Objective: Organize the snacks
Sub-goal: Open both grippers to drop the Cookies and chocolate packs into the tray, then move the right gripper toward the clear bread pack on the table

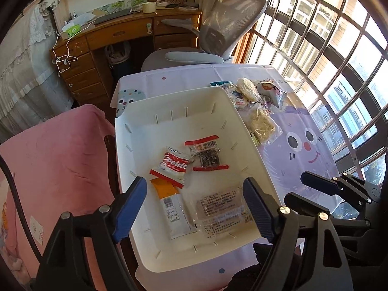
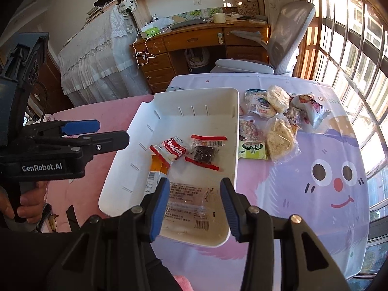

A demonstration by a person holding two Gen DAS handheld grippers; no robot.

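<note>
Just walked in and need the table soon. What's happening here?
Someone holding two grippers is sorting snacks into a white bin. Four packets already lie inside, including a Cookies packet. More snacks wait in a pile on the tablecloth beside it. The left gripper and right gripper both hover open, holding nothing.

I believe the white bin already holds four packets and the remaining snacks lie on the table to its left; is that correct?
Not quite: the remaining snacks lie to the right of the white bin, as the right wrist view shows. The bin does hold four packets.
</note>
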